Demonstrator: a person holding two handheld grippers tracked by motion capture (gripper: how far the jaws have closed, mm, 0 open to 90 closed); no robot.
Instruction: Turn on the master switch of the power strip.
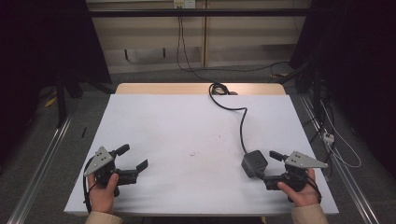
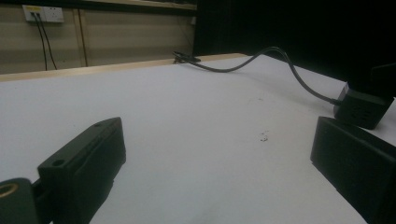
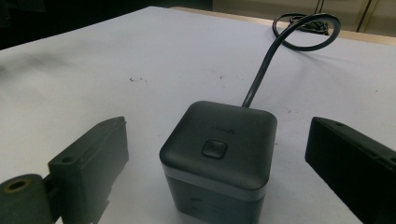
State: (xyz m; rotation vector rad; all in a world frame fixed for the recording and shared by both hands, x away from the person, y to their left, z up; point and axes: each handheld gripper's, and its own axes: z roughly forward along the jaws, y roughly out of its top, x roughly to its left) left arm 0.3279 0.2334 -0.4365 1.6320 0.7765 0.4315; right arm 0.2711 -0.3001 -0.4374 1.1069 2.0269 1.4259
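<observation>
A dark grey cube-shaped power block [image 1: 254, 163] with a button on top [image 3: 214, 149] stands on the white table [image 1: 187, 130] at the front right. Its black cable [image 1: 242, 122] runs back to a coil [image 1: 217, 88] at the far edge. My right gripper [image 1: 267, 167] is open, and the block [image 3: 219, 154] stands between its two jaws with a gap on each side. My left gripper [image 1: 133, 157] is open at the front left with only bare table between its jaws. In the left gripper view the block [image 2: 362, 107] shows at the far right.
A strip of bare wood [image 1: 163, 88] marks the table's far edge. Behind it are a wall with sockets [image 1: 184, 3] and hanging cords. Loose cables [image 1: 334, 140] lie on the floor to the right. Dark curtains flank both sides.
</observation>
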